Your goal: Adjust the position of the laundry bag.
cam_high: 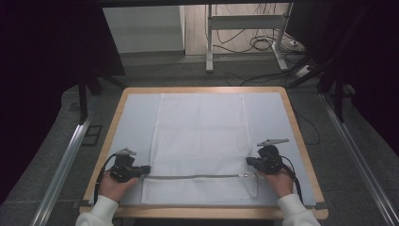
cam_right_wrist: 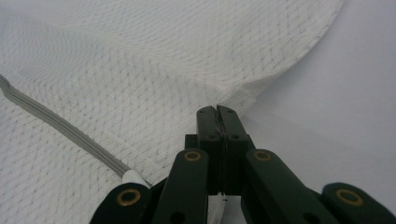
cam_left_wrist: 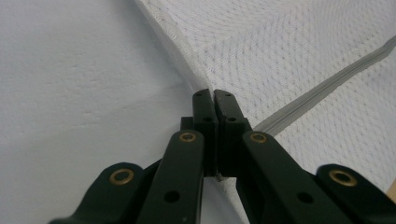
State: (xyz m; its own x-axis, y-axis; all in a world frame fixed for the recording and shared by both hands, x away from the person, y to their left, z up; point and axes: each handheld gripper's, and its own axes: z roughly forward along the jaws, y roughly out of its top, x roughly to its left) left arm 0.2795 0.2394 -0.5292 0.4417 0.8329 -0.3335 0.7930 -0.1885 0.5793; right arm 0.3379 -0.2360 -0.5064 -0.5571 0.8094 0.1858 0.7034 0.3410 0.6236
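Mesh bag pinched at both ends of its zipper

Nearest, the left gripper point(cam_high: 147, 169) and right gripper point(cam_high: 250, 162) each had jaws clamped on the mesh bag point(cam_high: 201, 141), flat on the table point(cam_high: 291, 113); it looked light and limp, best held by its edges.

Looks like I'm in a lab: dark curtains point(cam_high: 42, 70), loose floor cables point(cam_high: 263, 44), metal frame legs point(cam_high: 209, 37) behind my counter point(cam_high: 301, 141).

The right gripper point(cam_right_wrist: 217, 111) pinches the edge of a white mesh fabric bag point(cam_right_wrist: 154, 70); its grey zipper point(cam_right_wrist: 60, 126) runs left, over a pale mat point(cam_right_wrist: 345, 107).
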